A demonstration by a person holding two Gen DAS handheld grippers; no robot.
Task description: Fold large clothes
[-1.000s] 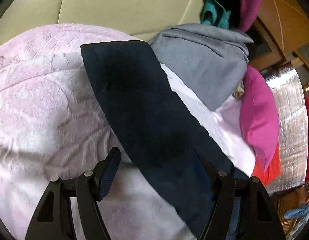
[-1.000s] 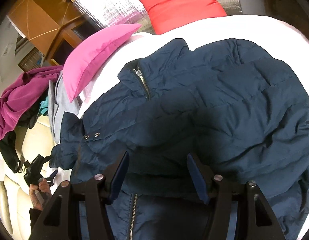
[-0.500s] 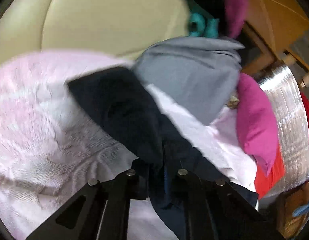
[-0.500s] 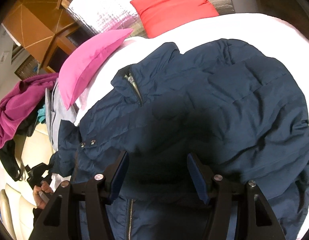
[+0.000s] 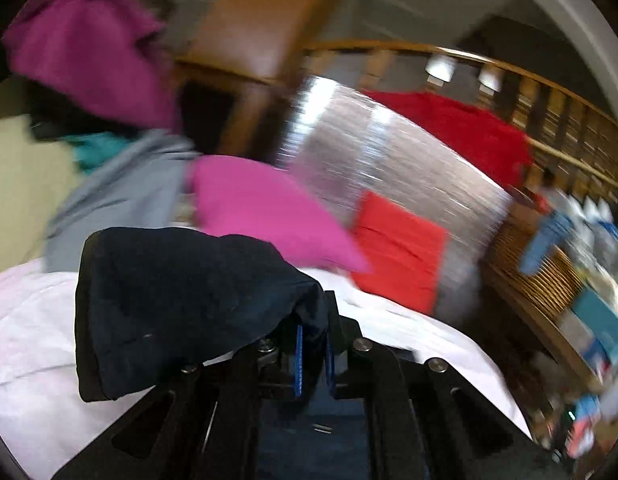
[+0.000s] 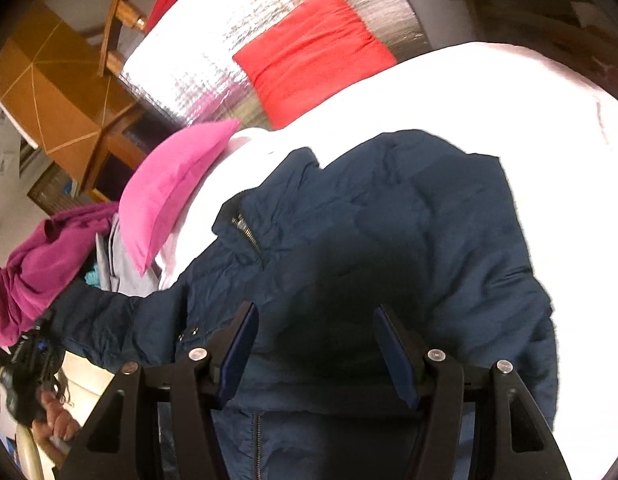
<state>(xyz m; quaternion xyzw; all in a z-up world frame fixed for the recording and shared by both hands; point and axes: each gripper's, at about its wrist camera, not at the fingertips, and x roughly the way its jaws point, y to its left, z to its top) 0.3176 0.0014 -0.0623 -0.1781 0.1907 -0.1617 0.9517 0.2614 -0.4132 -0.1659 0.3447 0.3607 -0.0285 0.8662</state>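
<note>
The left gripper [image 5: 312,354] is pinching its two blue-padded jaws together on a fold of the dark navy quilted jacket [image 6: 389,248], and the sleeve end [image 5: 181,300] is draping over the left side of the black gripper frame, lifted off the bed. The right gripper [image 6: 315,350] is hovering with its jaws spread wide apart and gripping nothing, the jacket's body lying just beneath them.

The jacket is lying spread on the white bed cover [image 6: 489,92], its collar and silver zipper [image 6: 247,234] pointing toward the pillows, one sleeve stretching off toward the left edge of the bed, where a small hand [image 6: 55,416] is showing low in the right wrist view.

Beyond the collar, a bright pink pillow [image 6: 173,184] is leaning at the bed's corner, and a red-orange cushion [image 6: 313,52] is resting against a silver quilted foil headboard [image 6: 213,52]. A grey garment [image 5: 121,184] is sitting beside the pink pillow, with a magenta fleece cloth [image 5: 89,48] heaped above it. Wooden furniture [image 6: 57,108] is standing behind the bed. The left wrist view is heavily blurred.
</note>
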